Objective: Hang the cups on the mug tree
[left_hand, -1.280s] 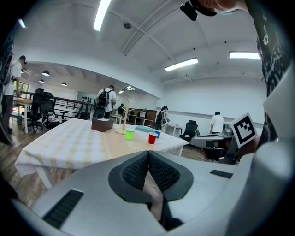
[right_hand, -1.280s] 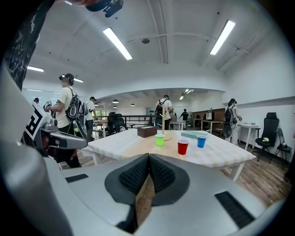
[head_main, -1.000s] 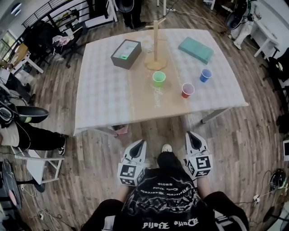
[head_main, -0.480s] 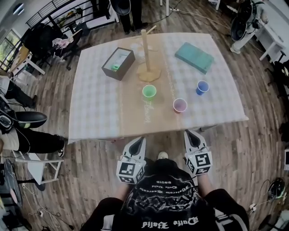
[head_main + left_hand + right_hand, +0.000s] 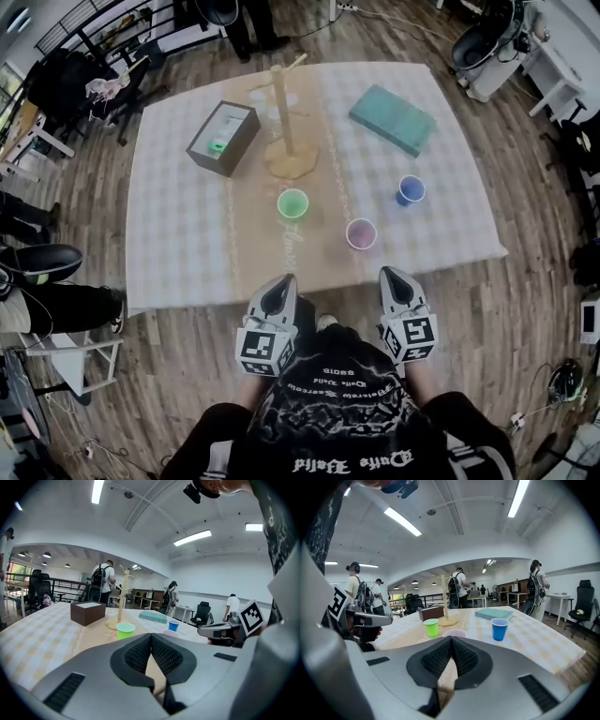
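Observation:
A wooden mug tree [image 5: 286, 127] stands upright at the far middle of the table [image 5: 178, 244]. In front of it sit a green cup [image 5: 292, 203], a pink cup [image 5: 361, 233] and a blue cup [image 5: 410, 190], all upright. My left gripper [image 5: 281, 287] and right gripper [image 5: 392, 278] hover just short of the table's near edge, both shut and empty. In the left gripper view the green cup [image 5: 125, 630] and the tree [image 5: 121, 597] lie ahead. The right gripper view has the pink cup [image 5: 454, 634] right past the jaws and the blue cup [image 5: 499, 628] to the right.
A dark brown box [image 5: 223, 138] sits left of the tree and a teal flat box [image 5: 393, 119] at the far right. Chairs and seated people stand to the left of the table, a fan [image 5: 478, 37] at the far right. Other people stand beyond the table.
The table and cups have come nearer as the person stepped forward. Both grippers, still shut, now reach the table's near edge.

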### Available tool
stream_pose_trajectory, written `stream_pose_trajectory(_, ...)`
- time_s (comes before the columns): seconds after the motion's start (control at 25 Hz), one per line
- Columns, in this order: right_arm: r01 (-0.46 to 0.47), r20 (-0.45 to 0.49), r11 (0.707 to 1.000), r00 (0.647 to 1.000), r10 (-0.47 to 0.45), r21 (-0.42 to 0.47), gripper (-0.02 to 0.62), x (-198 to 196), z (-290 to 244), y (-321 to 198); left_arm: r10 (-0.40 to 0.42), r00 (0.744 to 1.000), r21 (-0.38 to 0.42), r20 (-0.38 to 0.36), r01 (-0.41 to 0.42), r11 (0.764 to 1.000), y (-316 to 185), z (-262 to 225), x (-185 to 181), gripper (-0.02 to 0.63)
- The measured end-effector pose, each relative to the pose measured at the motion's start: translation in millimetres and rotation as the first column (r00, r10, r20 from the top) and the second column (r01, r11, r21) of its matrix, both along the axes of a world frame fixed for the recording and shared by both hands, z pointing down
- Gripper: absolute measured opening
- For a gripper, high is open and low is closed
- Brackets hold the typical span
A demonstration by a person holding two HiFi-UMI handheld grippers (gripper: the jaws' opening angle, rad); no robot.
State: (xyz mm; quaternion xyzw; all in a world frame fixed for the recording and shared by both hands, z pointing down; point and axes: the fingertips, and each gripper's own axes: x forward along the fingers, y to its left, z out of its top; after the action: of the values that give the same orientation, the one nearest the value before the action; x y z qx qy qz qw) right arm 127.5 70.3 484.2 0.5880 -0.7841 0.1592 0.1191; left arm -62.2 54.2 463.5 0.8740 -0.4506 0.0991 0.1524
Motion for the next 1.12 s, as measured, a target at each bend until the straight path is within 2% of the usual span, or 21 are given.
stream_pose_trajectory(0.2,-0.098,0.007,0.995,0.995,0.098,-0.013,0.011,24,2,8,0.064,0.998,0.018,0.003,-0.064,0.998,-4,-1,13,0.020)
stream_pose_trajectory(0.4,-0.201,-0.025,0.980,0.979,0.201,-0.011,0.011,35,-4,-19,0.136,0.991,0.022,-0.004,-0.136,0.990,-42,1,11,0.020)
stream_pose_trajectory(0.6,-0.295,-0.049,0.955,0.955,0.293,-0.040,0.011,48,-7,-47,0.172,0.985,0.013,-0.009,-0.172,0.985,-80,4,6,0.020)
stream_pose_trajectory(0.84,-0.386,-0.040,0.918,0.922,0.384,-0.095,0.011,60,-5,-67,0.243,0.970,0.020,-0.033,-0.242,0.970,-102,-3,2,0.020)
stream_pose_trajectory(1.0,-0.421,-0.030,0.901,0.907,0.420,-0.107,0.011,72,-6,-76,0.239,0.970,0.012,-0.035,-0.239,0.971,-111,-3,-1,0.020)
stream_pose_trajectory(1.12,-0.437,-0.020,0.891,0.899,0.438,-0.123,0.043,83,-6,-80,0.220,0.975,-0.002,-0.038,-0.220,0.976,-112,-2,-3,0.020)
